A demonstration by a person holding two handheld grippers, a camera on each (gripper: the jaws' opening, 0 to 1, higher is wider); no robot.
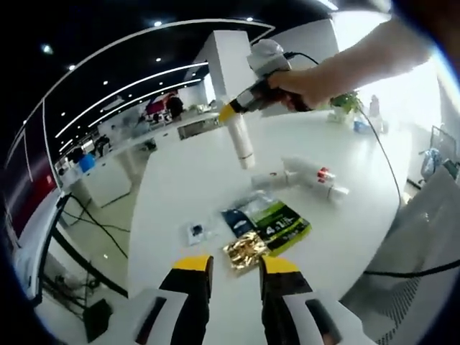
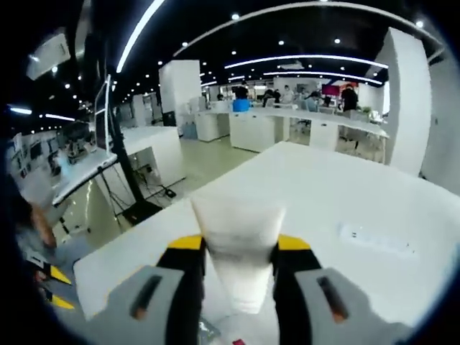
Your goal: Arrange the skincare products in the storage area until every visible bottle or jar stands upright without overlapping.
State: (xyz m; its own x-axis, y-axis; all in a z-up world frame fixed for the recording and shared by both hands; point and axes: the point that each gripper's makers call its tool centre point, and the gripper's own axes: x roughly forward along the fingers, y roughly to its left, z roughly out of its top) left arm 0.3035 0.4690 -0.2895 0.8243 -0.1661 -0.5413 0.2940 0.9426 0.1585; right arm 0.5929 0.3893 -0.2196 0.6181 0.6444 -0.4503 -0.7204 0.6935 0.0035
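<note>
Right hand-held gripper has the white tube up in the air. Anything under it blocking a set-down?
Nothing visible does. The white tube hangs cap-down from the right hand-held gripper over bare table; the lying tubes and packets sit off to the side.

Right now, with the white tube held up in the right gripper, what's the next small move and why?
Probably lower the right gripper and stand the white tube cap-down on a bare patch of the white table. The tube hangs in the air above the table, while another white tube lies on its side near the green sachet packets, so keep clear of both.
</note>
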